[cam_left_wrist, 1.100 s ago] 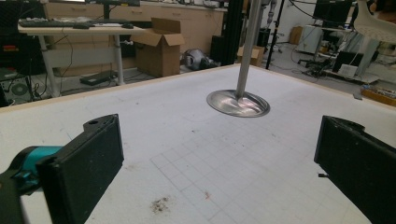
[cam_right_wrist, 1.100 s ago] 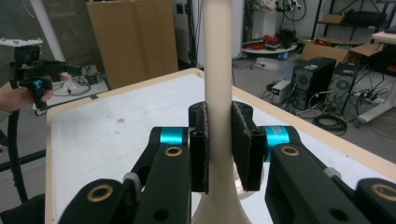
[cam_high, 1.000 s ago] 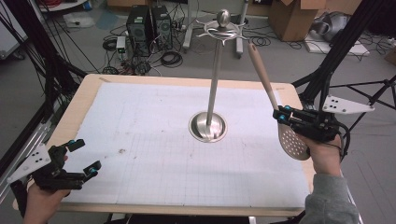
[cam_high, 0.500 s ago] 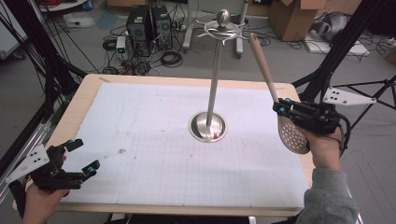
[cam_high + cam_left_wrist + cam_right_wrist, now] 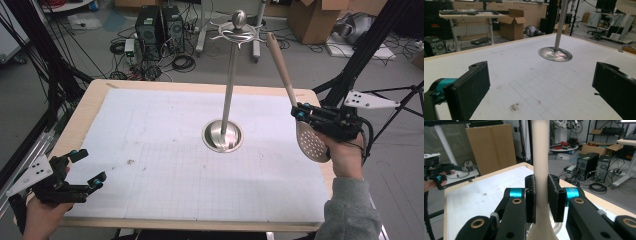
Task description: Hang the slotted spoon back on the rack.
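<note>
My right gripper [image 5: 303,113] has its jaws clamped on the neck of the slotted spoon [image 5: 311,142], bowl hanging low over the right edge of the table [image 5: 90,107], handle slanting up toward the top of the steel stand [image 5: 223,135]. My left gripper [image 5: 88,167] rests near the front-left corner, jaws spread with nothing between. Between the stand's base and both edges the white mat [image 5: 165,150] lies open.

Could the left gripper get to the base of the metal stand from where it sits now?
Probably yes. The left gripper sits open at the table's near corner, and bare white mat lies between it and the stand base; the slotted spoon is off in the right gripper.
</note>
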{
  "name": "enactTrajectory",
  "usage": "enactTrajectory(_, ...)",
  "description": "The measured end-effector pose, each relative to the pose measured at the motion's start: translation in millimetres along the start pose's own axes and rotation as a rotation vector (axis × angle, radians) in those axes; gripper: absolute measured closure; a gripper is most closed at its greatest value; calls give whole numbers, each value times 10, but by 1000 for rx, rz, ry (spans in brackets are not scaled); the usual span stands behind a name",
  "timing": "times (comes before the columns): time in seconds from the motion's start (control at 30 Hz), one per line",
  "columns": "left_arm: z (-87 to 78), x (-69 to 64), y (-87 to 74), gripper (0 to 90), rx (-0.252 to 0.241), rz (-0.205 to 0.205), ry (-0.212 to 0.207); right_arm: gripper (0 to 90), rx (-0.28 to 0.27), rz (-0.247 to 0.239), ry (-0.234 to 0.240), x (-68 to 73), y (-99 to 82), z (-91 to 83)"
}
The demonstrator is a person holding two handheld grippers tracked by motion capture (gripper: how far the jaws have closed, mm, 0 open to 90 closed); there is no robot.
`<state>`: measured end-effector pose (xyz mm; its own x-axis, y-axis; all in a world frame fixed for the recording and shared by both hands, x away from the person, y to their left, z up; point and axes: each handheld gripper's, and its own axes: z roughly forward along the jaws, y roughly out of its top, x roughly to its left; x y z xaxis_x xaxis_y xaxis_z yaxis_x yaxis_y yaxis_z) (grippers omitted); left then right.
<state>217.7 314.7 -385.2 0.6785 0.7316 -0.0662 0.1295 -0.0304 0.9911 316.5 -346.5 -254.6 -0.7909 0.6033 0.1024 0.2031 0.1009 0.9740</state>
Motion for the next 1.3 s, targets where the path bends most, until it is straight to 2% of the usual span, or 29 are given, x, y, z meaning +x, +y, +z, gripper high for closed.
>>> enactTrajectory(0.23,-9,0,6,17,-1,3,1,783,10,-2,12,-2,-4,27)
enactTrajectory(0.43,-17,6,11,17,-3,6,2,783,16,15,26,-5,-18,67)
enactTrajectory(1.0,-65,25,21,17,-9,4,11,783,28,16,32,-5,-43,173)
enactTrajectory(1.17,-60,22,15,17,-4,4,10,784,35,37,31,9,-64,233)
enactTrajectory(1.3,-68,22,19,18,-7,5,11,784,58,27,35,24,-73,316)
